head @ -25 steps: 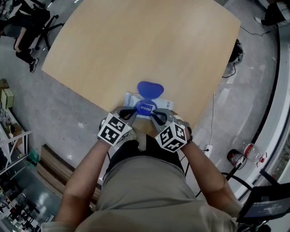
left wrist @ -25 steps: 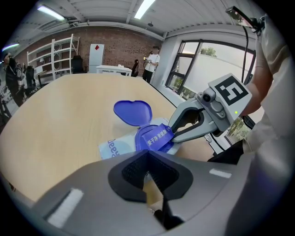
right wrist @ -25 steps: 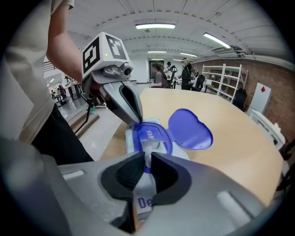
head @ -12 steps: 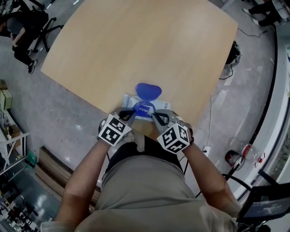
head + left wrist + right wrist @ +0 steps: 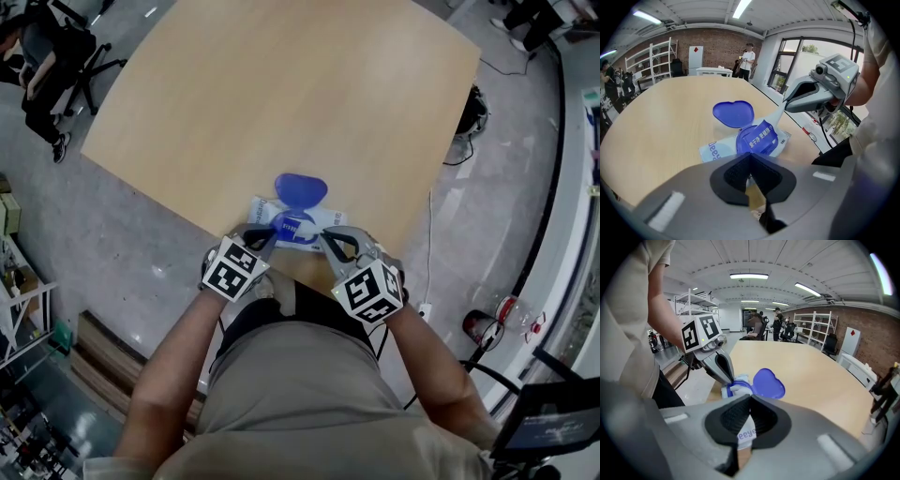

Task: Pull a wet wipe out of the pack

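A person at the near edge of a pale wooden table (image 5: 281, 94) works on a flat, white-and-pale-blue soft plastic pack (image 5: 330, 218) of wipes with two hand-held tools. The pack lies on the table close to that near edge, with its blue, rounded, heart-like plastic lid (image 5: 300, 188) flipped open on the far side. The grey left gripper (image 5: 270, 230), topped by a cube of black-and-white square markers, has its jaws pressed together on the film at the pack's near left end, tip down on the pack. The grey right gripper (image 5: 323, 234), jaws likewise closed, nips the end of a thin white wet wipe (image 5: 777, 116). Seen from the left gripper view, the wipe runs as a taut, tapering strip from the pack's blue-rimmed opening (image 5: 757, 138) up to the right gripper's tip, which hangs above the pack and to the right of the lid. The person's bare forearms frame the pack on both sides, the two marker cubes just short of the table edge. In the room beyond, metal shelving stands against a brick wall
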`<state>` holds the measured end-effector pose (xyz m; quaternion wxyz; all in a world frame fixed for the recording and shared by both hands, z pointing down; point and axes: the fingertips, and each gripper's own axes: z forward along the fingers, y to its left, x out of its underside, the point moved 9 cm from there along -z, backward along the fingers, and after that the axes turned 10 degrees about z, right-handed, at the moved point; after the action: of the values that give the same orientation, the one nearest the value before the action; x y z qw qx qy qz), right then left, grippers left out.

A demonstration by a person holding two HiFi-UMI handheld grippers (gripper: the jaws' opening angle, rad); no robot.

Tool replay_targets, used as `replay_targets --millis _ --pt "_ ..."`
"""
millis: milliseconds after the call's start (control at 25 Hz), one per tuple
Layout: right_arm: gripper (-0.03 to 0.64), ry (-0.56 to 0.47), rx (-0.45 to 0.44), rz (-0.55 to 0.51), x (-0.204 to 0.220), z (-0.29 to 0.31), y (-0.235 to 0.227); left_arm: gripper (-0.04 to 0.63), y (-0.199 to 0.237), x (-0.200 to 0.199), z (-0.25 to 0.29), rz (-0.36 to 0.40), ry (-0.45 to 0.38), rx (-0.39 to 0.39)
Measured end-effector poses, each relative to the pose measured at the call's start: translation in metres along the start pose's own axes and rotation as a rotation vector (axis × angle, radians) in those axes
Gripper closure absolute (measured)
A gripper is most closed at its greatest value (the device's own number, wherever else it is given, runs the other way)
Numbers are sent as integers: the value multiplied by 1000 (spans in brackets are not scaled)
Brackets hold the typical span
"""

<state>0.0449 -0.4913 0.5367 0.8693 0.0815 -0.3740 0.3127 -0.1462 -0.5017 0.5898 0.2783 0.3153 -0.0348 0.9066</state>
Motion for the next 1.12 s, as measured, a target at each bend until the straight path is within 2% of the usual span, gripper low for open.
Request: replay_targets --millis 440,800,1120 --pt "614 -46 78 6 -19 -37 2 589 -6 3 -2 24 -11 4" --pt "614 -145 145 43 -40 -70 6 591 -8 10 -8 40 -18 4" --pt "614 -182 234 65 -47 -97 22 589 -12 21 -41 47 -84 -16"
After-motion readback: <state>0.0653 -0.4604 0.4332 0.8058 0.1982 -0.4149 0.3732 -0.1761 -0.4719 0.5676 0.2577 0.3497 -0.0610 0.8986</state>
